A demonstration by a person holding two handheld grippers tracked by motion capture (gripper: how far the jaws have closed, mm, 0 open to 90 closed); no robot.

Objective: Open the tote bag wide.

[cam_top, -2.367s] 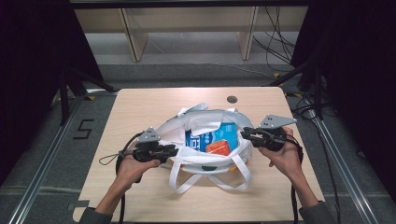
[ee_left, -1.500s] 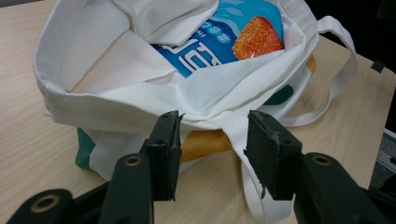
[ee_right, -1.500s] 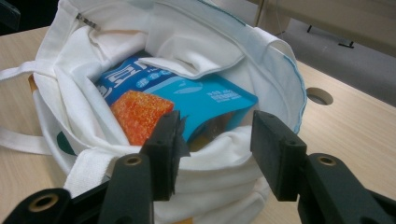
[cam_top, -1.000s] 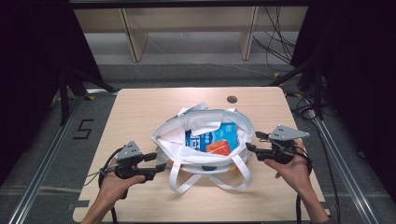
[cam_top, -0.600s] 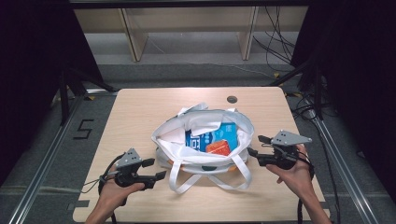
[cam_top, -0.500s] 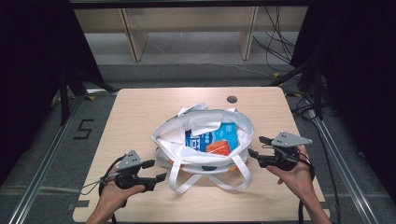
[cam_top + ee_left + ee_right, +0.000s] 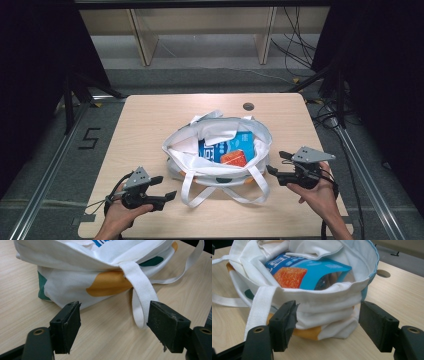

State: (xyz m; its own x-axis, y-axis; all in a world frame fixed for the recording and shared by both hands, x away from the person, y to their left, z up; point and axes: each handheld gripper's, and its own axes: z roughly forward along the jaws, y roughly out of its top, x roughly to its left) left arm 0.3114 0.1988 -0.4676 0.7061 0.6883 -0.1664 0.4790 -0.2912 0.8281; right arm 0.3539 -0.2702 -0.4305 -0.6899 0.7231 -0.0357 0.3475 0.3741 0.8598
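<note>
Holding both my grippers, left and right, wide, just opened, empty; blue packet's lettering unreadable in the tote.

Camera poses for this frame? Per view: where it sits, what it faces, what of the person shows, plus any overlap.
High view: above the person's side, looking forward and down on the table; both forearms, left gripper and right gripper flank the white tote bag.
Left gripper view: low on the table, facing the bag's side and a strap; its two black jaws stand open, empty.
Right gripper view: low, facing the bag's open mouth and the blue packet; jaws open.
Shared: all three show the bag and the tabletop.
</note>
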